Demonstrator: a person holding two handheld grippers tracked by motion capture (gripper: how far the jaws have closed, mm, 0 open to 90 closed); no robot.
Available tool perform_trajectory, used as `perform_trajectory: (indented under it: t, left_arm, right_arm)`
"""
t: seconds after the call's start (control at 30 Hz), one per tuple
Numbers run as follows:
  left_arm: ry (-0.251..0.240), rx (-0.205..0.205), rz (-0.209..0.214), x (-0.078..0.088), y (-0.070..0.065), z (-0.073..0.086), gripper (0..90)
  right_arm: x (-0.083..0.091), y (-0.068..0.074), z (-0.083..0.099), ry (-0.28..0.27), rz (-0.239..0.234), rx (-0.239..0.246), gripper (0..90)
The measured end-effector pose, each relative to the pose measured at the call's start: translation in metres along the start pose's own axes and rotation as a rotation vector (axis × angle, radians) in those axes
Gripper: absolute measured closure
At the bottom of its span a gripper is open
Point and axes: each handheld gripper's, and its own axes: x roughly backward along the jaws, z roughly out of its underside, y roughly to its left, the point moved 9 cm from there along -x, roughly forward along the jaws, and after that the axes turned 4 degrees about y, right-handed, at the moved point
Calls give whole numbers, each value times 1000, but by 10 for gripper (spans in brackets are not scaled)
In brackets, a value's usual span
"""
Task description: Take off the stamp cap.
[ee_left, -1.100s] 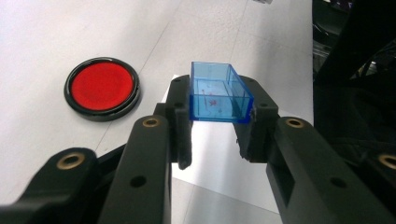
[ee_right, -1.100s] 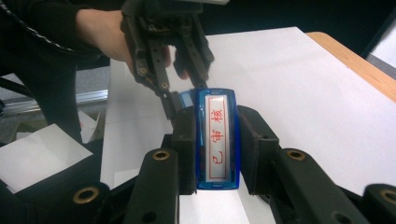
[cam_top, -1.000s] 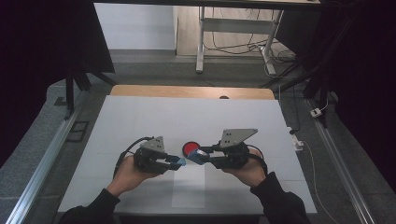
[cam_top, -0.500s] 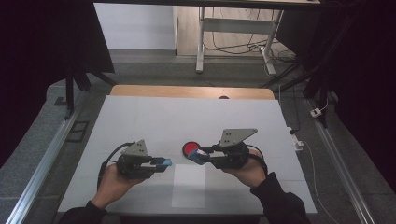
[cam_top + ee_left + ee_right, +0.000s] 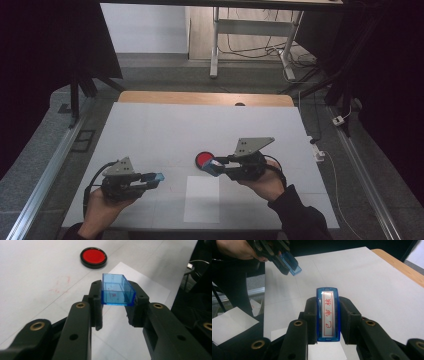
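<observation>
Left gripper [image 5: 117, 310] clamps a clear blue plastic cap [image 5: 117, 290]; right gripper [image 5: 328, 317] clamps a blue rectangular stamp [image 5: 328, 315] near the round red ink pad [image 5: 204, 159]

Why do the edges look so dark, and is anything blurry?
High view: the white table is lit, the room around it dark. Left gripper view: the blue cap is sharp, the near tongs soft. Right gripper view: the stamp reads clearly.
</observation>
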Motion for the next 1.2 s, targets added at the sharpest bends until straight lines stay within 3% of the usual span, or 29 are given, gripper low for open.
perform_trajectory:
  t: [0.4, 0.57, 0.93, 1.2]
  left_arm:
    - [-2, 75, -54, 19, 8, 28, 686]
    - [-1, 89, -59, 26, 6, 37, 686]
    - [36, 113, -124, 35, 8, 55, 685]
    - [33, 113, -120, 36, 8, 57, 685]
  right_arm:
    - [1, -3, 2, 8, 29, 1, 704]
    - [0, -4, 3, 15, 41, 1, 704]
    - [0, -5, 4, 22, 53, -4, 704]
    - [1, -6, 4, 25, 60, -10, 703]
